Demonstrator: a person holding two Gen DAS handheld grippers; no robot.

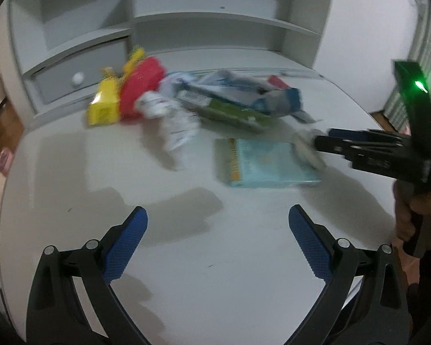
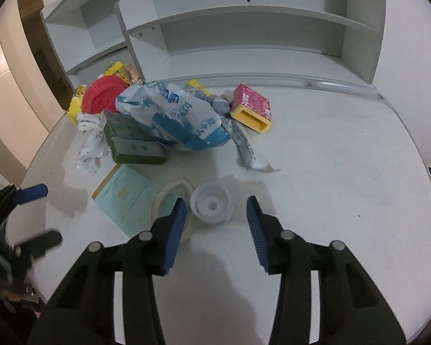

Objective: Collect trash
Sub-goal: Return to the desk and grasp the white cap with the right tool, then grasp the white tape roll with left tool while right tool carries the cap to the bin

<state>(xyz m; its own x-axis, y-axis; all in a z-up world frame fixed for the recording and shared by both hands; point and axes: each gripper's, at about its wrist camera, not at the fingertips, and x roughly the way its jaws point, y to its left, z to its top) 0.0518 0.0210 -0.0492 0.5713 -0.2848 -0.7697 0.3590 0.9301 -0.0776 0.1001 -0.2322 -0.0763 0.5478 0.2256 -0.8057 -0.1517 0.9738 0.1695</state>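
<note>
Trash sits heaped at the back of the tabletop (image 2: 344, 172), and the landmark to steer by is the white cup (image 2: 211, 205), lying apart from the heap on the near side. Far left of the cup, the left tool (image 1: 217, 231) hangs over bare surface, jaws spread wide, nothing between them. Closer in on that side lies the pale teal booklet (image 2: 123, 198), flat, and on its corner a ring of tape (image 2: 169, 201), just beside the cup. Now the cup itself: on its side, open mouth turned toward the right wrist camera, squarely ahead of the right tool (image 2: 215, 210). That tool is half open and released, its blue pads flanking the cup's near edge without touching; its left pad overlaps the tape ring in this view. Behind the cup, the crumpled blue-and-white bag (image 2: 175, 115) tops the heap, with the green boxes (image 2: 135, 146) to its left and the red lid (image 2: 102, 97) beyond. Behind and right of the cup, a pink-and-yellow box (image 2: 252, 106) lies alone. Clearly the right hand is nearer; I'd say a short push forward and down brackets the cup.
</note>
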